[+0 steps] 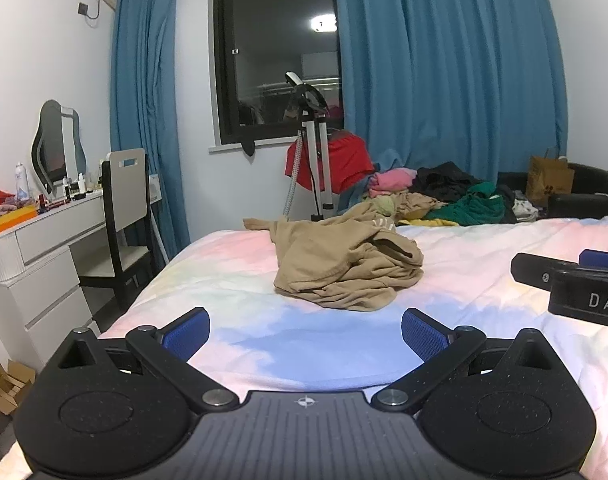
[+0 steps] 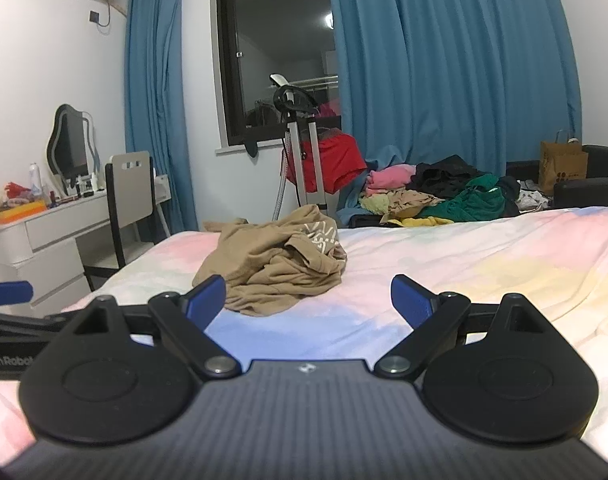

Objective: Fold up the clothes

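A crumpled tan garment (image 1: 349, 270) lies in a heap on the pastel bed sheet (image 1: 264, 344); it also shows in the right wrist view (image 2: 276, 266). My left gripper (image 1: 305, 334) is open and empty, a short way in front of the heap. My right gripper (image 2: 307, 300) is open and empty, with its left blue pad (image 2: 206, 300) close to the heap's near edge. The right gripper also shows at the right edge of the left wrist view (image 1: 575, 280), and the left gripper at the left edge of the right wrist view (image 2: 8, 312).
A pile of mixed clothes (image 1: 443, 196) lies beyond the bed's far edge. A garment steamer stand (image 1: 315, 160) with a red garment stands by the window. A white dresser (image 1: 36, 256) and chair (image 1: 124, 216) are left of the bed. A paper bag (image 1: 549, 180) sits at far right.
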